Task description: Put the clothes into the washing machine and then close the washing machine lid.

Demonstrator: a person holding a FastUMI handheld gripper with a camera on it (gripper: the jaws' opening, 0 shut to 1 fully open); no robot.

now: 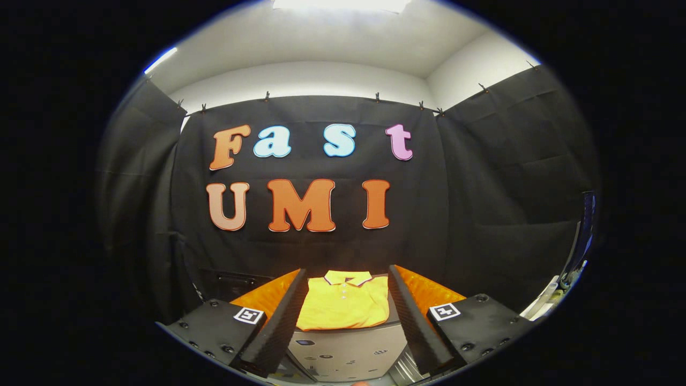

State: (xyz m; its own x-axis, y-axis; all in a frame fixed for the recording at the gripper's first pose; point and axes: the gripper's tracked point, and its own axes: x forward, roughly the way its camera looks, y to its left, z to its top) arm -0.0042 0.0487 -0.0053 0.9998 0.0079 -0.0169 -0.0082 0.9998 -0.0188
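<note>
- Black cloth wall (pixel 482 177) rises behind; nothing sits between the fingers and the shirt.
- One yellow polo shirt (pixel 344 304), folded, lies flat on the grey washing machine (pixel 348 348) top, just ahead.
- Its collar points away toward the wall, so its long axis runs front to back.
- The gripper (pixel 347 279) is spread wide, grasping nothing, fingers flanking the shirt.

Bright white light spills from a ceiling lamp (pixel 337 4) at the top center, blown out to glare. The yellow shirt (pixel 345 303) at the lower center is sharp and evenly lit. Fisheye distortion bends straight lines toward the edges.
</note>
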